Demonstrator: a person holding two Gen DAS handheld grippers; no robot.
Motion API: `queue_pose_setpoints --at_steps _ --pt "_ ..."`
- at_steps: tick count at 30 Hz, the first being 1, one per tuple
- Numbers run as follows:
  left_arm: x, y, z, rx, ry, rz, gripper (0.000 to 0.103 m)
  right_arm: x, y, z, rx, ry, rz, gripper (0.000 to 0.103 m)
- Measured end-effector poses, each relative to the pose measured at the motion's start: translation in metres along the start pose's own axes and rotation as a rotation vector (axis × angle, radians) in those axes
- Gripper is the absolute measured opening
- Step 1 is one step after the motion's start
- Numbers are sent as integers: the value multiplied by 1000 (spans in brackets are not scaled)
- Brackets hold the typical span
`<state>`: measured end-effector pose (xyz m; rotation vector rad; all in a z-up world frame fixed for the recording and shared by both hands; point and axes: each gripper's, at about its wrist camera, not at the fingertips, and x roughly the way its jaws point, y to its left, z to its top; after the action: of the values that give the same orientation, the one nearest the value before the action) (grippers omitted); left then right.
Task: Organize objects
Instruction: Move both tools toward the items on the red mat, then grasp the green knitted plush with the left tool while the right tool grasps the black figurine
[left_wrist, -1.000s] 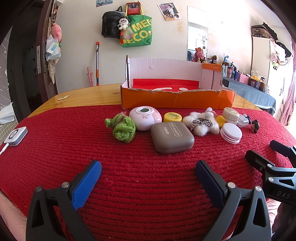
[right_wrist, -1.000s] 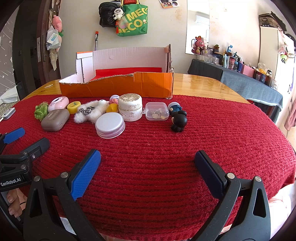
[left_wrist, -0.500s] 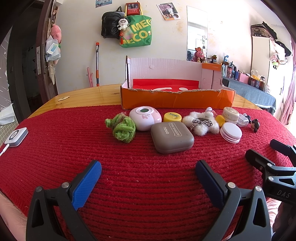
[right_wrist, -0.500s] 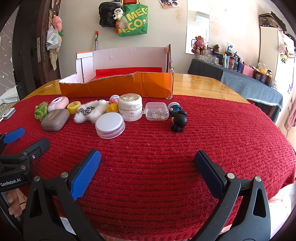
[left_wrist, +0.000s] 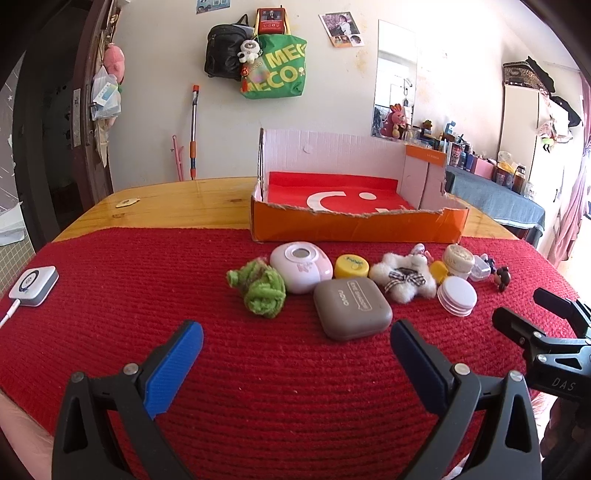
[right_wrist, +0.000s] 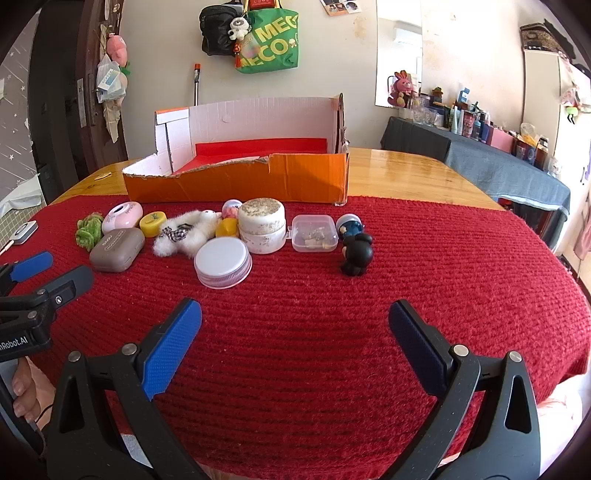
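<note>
Behind both wide-open hand-held grippers, trinkets before an orange box.

— What surfaces do I have under me?
— I see a rough, ribbed red cloth over a glossy wooden table.
— And the things?
— I make out a cardboard box, torn-edged; a matt brown plastic case; fuzzy green yarn; a fluffy white plush; a clear plastic box; my ribbed blue pads
</note>
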<state>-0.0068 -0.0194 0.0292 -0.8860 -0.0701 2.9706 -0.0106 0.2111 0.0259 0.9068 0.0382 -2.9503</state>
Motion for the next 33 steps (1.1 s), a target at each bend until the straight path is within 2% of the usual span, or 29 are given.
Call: queue_pose_setpoints --at_steps 4,9,16,20,24,28,33 --pt "4 10 19 -8 35 -26 103 -2 -7 19 5 -17 -12 103" --pt "17 25 35 -26 88 -64 103 10 -29 36 31 9 -51 103" --pt "42 44 40 -13 202 -83 103 30 -55 43 18 107 -96 103" --pt "54 53 38 -7 265 -90 103 43 -65 40 34 174 -91 103" --pt "61 56 33 5 298 -99 103 53 -69 38 27 213 -92 103" --pt "62 57 36 18 307 -92 103 53 -75 38 24 213 -126 103" --pt "69 58 41 34 326 -97 103 55 -82 43 21 228 -95 103"
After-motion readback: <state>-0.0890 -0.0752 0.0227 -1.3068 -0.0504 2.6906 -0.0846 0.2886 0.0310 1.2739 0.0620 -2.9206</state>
